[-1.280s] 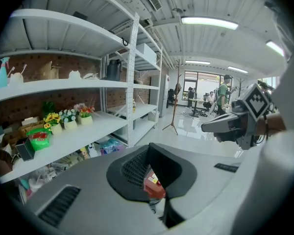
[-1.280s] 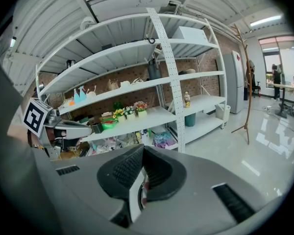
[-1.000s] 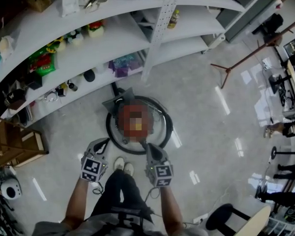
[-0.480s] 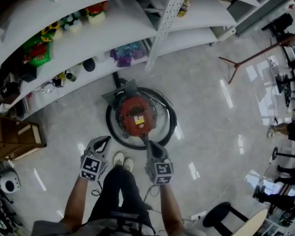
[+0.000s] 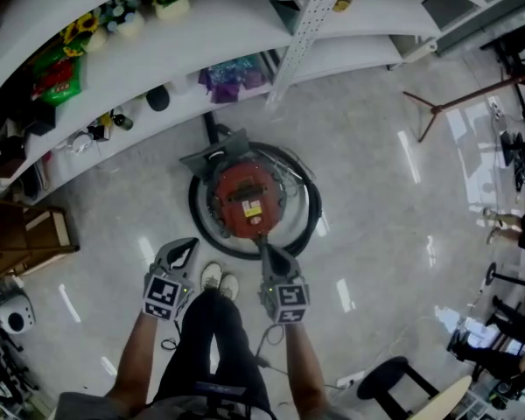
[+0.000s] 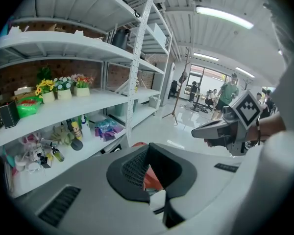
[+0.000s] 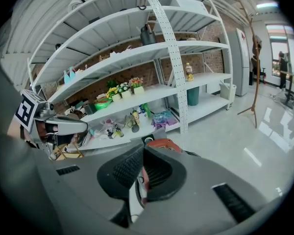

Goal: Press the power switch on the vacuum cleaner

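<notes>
A: Where is the vacuum cleaner [image 5: 248, 201]?
B: On the floor [image 5: 367, 191], just beyond the person's shoes [image 5: 219, 280]. It has a red top and a black hose [image 5: 310, 210] looped round it. The white shelves [image 5: 140, 68] stand on its far side.
A: And the right tool [image 5: 264, 245]?
B: Its jaws are pinched together on nothing. Its tip lies over the near edge of the vacuum cleaner, but I cannot tell whether it touches.
A: The left tool [image 5: 189, 245]?
B: Also closed and empty. It is held left of the right tool, near the hose and apart from the red body.
A: The power switch?
B: Too small to pick out.
</notes>
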`<state>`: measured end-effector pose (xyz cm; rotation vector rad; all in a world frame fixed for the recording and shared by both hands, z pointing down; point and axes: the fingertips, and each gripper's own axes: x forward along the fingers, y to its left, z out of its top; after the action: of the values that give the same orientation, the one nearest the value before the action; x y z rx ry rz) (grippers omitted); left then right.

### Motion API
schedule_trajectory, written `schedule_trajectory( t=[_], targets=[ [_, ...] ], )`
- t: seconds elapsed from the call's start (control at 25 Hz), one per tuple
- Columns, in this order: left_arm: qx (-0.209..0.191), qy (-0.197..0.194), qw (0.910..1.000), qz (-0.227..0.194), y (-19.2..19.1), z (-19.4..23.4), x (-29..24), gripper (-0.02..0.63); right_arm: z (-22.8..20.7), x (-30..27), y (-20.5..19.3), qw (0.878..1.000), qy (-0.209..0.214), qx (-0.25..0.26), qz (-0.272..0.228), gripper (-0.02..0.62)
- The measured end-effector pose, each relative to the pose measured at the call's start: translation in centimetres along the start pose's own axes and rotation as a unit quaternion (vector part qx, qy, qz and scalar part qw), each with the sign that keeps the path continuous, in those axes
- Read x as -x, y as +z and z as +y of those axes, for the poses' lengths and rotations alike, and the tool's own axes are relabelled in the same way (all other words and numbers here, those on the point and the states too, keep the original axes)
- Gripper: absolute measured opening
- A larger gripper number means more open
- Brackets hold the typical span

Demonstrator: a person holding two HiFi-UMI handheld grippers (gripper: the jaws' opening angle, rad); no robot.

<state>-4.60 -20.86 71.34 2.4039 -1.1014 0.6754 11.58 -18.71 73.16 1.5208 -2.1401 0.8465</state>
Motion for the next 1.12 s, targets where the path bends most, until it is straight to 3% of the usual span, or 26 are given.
schedule_trajectory(
  t=[0.92, 1.12],
  targets=[
    [0.031, -0.005, 0.9994, 0.015, -4.8, 2.2, -4.9, 0.008, -3.2, -9.5, -6.6, 0.999, -0.008, 0.007, 0.045, 0.011],
    [0.014, -0.008, 0.9998, 0.011, -4.9, 2.5, -4.9, 0.008, -4.0, -10.9, -7.9, 0.998, -0.010, -0.019, 0.051, 0.011]
  ],
)
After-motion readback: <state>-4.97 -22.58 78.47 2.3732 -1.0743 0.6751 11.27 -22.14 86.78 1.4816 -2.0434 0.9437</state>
